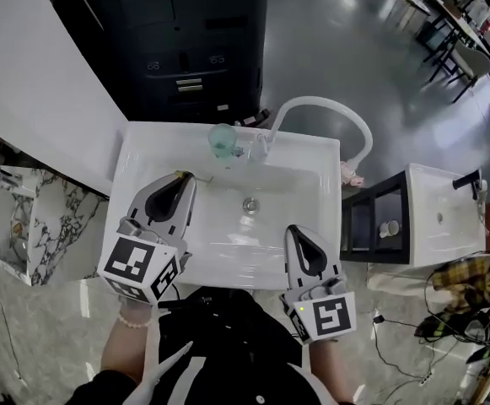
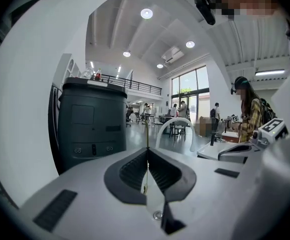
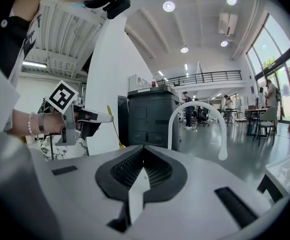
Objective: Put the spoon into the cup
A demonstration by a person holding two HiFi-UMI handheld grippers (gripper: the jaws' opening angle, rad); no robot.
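A translucent green cup (image 1: 222,140) stands on the back rim of the white sink (image 1: 310,152), just left of the tap (image 1: 258,147). My left gripper (image 1: 180,180) hovers over the sink's left side, shut on a thin yellow spoon (image 1: 180,175) that sticks out past its tips, short of the cup. From the left gripper view the spoon (image 2: 147,134) rises as a thin stick from the closed jaws of that gripper (image 2: 147,152). The right gripper view shows the spoon (image 3: 113,126) slanting down from the left gripper. My right gripper (image 1: 300,234) is over the sink's front right, shut and empty (image 3: 144,148).
A white arched hose (image 1: 333,108) curves from the tap to the right. The drain (image 1: 250,204) sits mid-basin. A black cabinet (image 1: 185,49) stands behind the sink, a second white sink (image 1: 438,218) to the right, a marble-patterned block (image 1: 17,226) to the left. People sit far off.
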